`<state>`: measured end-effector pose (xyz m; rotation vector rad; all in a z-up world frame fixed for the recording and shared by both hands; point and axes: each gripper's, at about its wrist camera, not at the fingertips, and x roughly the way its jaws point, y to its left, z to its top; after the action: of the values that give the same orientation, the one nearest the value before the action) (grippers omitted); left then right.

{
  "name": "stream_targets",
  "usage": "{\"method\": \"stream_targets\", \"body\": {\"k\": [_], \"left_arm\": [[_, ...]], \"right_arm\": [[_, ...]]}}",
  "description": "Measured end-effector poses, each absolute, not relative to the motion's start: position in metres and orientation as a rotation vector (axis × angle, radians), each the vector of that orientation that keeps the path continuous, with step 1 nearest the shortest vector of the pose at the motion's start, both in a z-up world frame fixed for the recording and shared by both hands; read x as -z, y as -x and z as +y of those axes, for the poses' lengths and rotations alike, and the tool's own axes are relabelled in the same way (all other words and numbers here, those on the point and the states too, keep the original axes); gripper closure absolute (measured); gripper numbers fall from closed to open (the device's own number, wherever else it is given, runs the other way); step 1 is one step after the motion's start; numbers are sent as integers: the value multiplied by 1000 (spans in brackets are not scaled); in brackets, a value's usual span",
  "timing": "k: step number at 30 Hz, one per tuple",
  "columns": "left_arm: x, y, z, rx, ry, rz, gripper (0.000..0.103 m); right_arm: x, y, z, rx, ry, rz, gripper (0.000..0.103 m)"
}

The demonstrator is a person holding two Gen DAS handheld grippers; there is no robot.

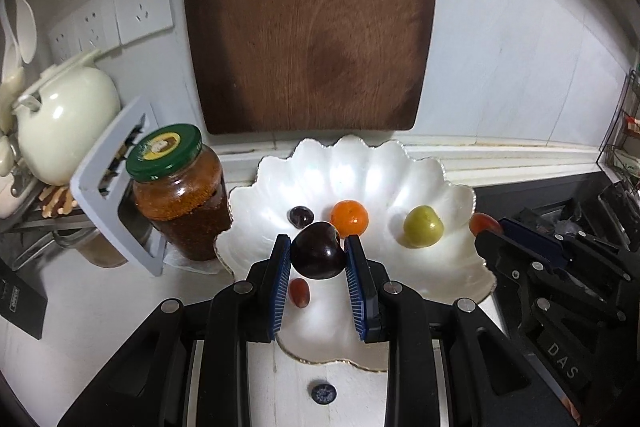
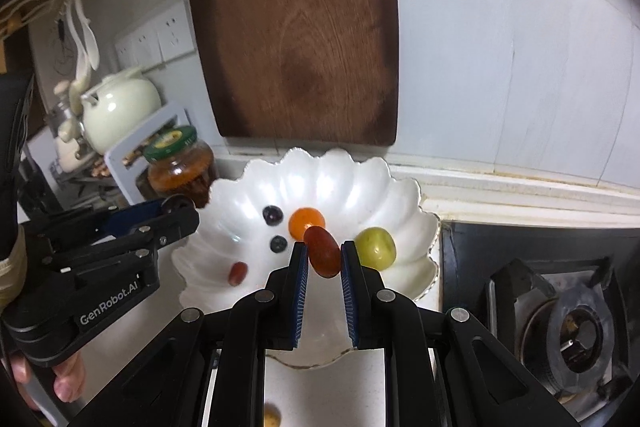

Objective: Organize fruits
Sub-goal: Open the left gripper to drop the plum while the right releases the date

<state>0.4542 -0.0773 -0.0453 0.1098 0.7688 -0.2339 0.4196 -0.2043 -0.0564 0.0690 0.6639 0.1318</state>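
A white shell-shaped dish (image 1: 452, 267) (image 2: 404, 211) holds an orange fruit (image 1: 349, 217) (image 2: 305, 221), a green fruit (image 1: 423, 226) (image 2: 375, 248), a dark grape (image 1: 301, 215) (image 2: 273, 214), a blueberry (image 2: 278, 243) and a small red tomato (image 1: 300, 292) (image 2: 238, 273). My left gripper (image 1: 318, 253) (image 2: 176, 205) is shut on a dark cherry (image 1: 318, 255) above the dish. My right gripper (image 2: 324, 253) (image 1: 490, 227) is shut on a red grape tomato (image 2: 322, 251) (image 1: 484, 223) above the dish.
A blueberry (image 1: 323, 392) and a yellow fruit (image 2: 272, 417) lie on the counter in front of the dish. A green-lidded jar (image 1: 180, 191) stands to the left, a wooden board (image 1: 308, 19) leans behind, a gas stove (image 2: 560, 327) is at right.
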Motion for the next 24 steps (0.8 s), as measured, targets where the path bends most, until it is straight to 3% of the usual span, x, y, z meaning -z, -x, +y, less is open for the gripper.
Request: {"method": "stream_targets", "body": {"k": [20, 24], "left_arm": [[88, -499, -94, 261, -155, 931, 74], [89, -500, -94, 259, -160, 935, 53]], "right_arm": [[89, -453, -207, -100, -74, 793, 84], [93, -457, -208, -83, -59, 817, 80]]}}
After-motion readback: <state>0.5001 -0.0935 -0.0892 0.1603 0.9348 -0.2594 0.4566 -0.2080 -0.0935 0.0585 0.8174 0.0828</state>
